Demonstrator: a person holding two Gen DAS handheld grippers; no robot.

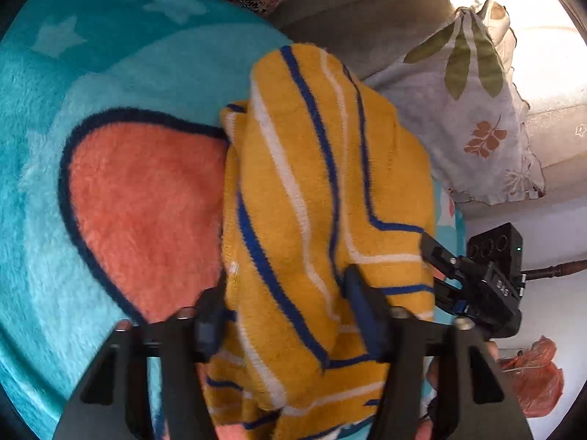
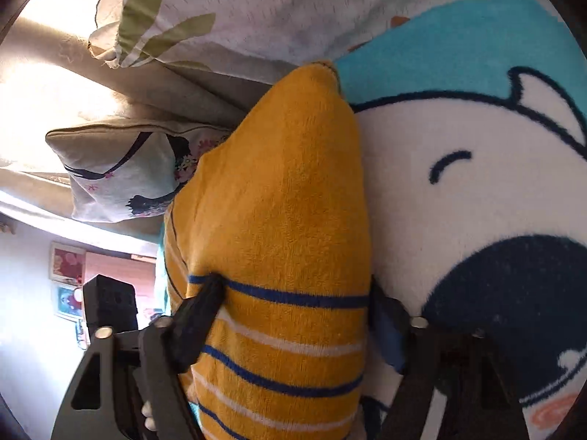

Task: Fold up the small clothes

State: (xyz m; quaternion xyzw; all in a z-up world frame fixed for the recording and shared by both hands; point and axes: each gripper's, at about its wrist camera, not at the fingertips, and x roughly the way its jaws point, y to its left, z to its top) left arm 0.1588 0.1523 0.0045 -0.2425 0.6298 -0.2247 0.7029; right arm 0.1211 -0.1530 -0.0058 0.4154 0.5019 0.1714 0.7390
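Observation:
A yellow garment with blue and white stripes point(image 1: 312, 183) hangs bunched over a turquoise cartoon fleece blanket point(image 1: 110, 73). In the left wrist view my left gripper point(image 1: 284, 293) is shut on it, and thick folds bulge between both fingers. My right gripper point(image 1: 444, 267) grips the same cloth at its right edge. In the right wrist view the garment point(image 2: 279, 190) fills the gap of my right gripper point(image 2: 295, 289). The left finger point(image 2: 198, 319) dents the cloth at a blue stripe, and the right finger sits at its edge. The blanket point(image 2: 469, 190) lies underneath.
A leaf-print pillow point(image 1: 477, 128) lies past the garment, with a beige cushion point(image 1: 367, 18) beside it. In the right wrist view a second printed pillow point(image 2: 121, 179) sits to the left. An orange plastic bag point(image 1: 535, 377) lies low on the right, off the blanket.

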